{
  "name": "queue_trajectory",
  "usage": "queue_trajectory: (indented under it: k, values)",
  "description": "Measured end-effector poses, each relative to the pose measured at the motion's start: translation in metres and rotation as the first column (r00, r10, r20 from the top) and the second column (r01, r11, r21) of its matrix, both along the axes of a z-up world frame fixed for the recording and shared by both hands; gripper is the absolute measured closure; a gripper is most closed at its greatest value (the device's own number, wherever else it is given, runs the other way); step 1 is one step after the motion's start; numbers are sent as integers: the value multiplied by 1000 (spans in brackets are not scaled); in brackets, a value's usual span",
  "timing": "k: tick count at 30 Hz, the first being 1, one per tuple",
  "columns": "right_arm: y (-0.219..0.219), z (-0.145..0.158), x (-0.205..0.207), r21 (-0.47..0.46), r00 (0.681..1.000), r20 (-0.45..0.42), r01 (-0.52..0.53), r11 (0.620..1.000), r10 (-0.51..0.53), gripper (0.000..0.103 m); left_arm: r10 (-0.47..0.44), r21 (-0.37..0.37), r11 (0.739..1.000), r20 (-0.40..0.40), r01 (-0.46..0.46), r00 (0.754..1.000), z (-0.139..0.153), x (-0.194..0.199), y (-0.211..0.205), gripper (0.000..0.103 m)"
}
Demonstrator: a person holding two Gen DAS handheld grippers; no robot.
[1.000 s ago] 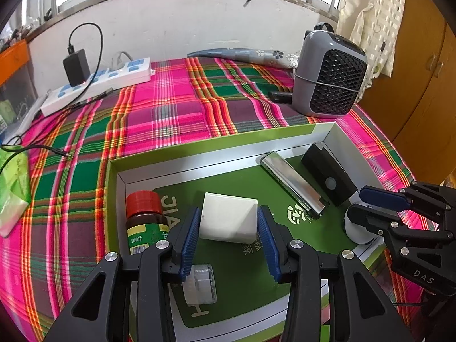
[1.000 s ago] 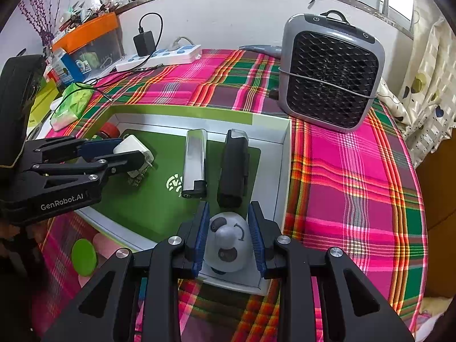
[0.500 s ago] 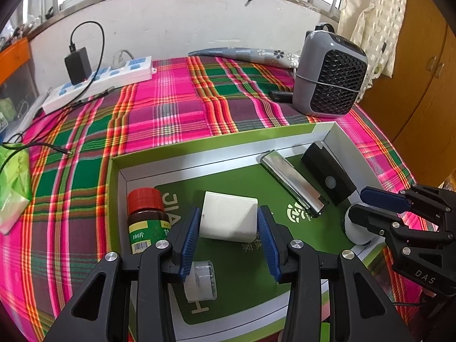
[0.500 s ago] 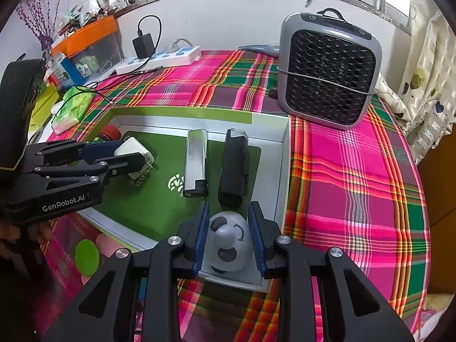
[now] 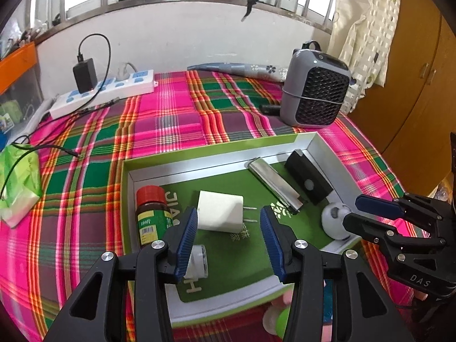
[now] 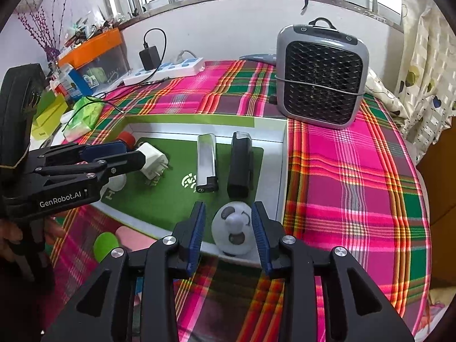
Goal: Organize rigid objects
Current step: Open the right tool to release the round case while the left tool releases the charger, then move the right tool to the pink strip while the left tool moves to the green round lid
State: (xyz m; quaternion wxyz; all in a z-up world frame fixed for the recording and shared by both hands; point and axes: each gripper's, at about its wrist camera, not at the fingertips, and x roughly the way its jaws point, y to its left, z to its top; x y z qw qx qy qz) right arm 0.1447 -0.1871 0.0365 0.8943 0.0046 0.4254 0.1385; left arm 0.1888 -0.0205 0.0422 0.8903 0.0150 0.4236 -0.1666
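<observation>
**Both pieces let go inside the box**

Caught at the release step of sorting rigid objects into the green-rimmed box (image 5: 216, 148). Left gripper (image 5: 229, 242) spread wide, jaws just opened further, blue pads clear of the white plug adapter (image 5: 221, 212) lying flat on the green liner near the brown bottle (image 5: 151, 213). Right gripper (image 6: 229, 236) also just loosened, pads standing a little off the round grey-and-white figure (image 6: 235, 228), which sat at the near right corner of the box, just in front of the black case (image 6: 240, 162) and silver case (image 6: 206, 162). Next, probably: back both tools up and out without nudging either piece, then look for whatever is still outside. Both tools pitched steeply downward over the near edge, side by side.
</observation>
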Motion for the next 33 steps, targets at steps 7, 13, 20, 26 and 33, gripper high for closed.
queue_trajectory:
  k: [7,13,20,26,33]
  values:
    - [-1,8,-21,29,999,39,-7,1000,6,60,13,-7,1000,39,-12,999,14,-26,6,58]
    - [2,10,-48,70,997,68,-32,997,27,58,27,-26,999,68,-25,997,22,-60,18,58]
    - [24,4,-75,87,990,80,-120,989,113,58,32,-40,999,71,-29,997,18,-95,32,58]
    - [50,-4,-89,68,977,92,-201,977,195,58,56,-70,996,72,-51,996,12,-117,50,58]
    - [70,-15,-93,9,968,81,-241,971,239,58,69,-96,993,55,-63,996,1,-130,61,58]
